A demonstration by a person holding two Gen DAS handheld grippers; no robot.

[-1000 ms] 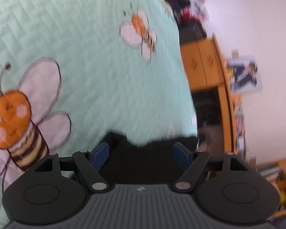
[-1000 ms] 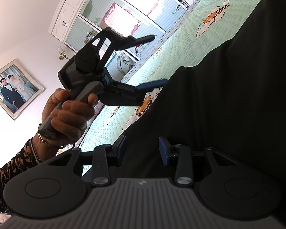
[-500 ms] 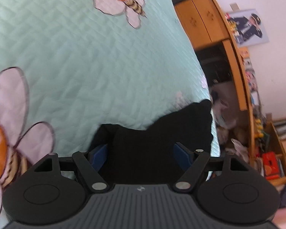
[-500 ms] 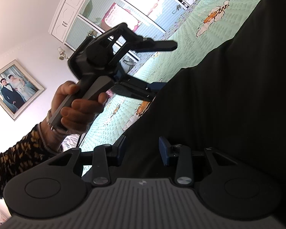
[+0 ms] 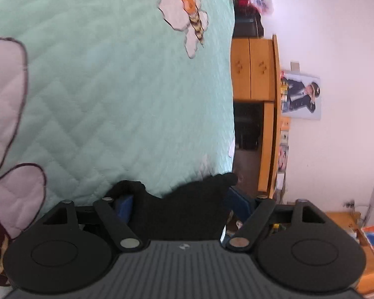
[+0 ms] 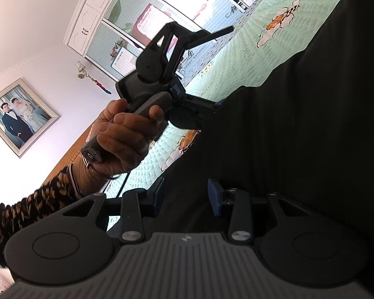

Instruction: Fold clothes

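Observation:
A black garment (image 6: 299, 124) hangs up off the mint quilted bed (image 6: 261, 57) and fills the right side of the right wrist view. My right gripper (image 6: 187, 196) is shut on a thick fold of it between the blue pads. A hand (image 6: 127, 137) in a patterned sleeve holds my left gripper (image 6: 223, 66) at the garment's left edge, fingers spread wide, the lower one against the cloth. In the left wrist view the left gripper (image 5: 182, 204) stands open with a bunch of the black garment (image 5: 187, 214) lying loose between its pads, over the bee-print quilt (image 5: 112, 87).
An orange wooden cabinet (image 5: 251, 69) stands past the bed's edge, with a poster (image 5: 301, 94) on the white wall and boxes (image 5: 371, 239) lower right. A glass-fronted wardrobe (image 6: 149, 12) and a framed photo (image 6: 20, 117) lie beyond the bed.
The left gripper has swung and moved in toward the garment's edge, staying open; more black cloth now sits between its fingers. The right gripper has kept its hold and place.

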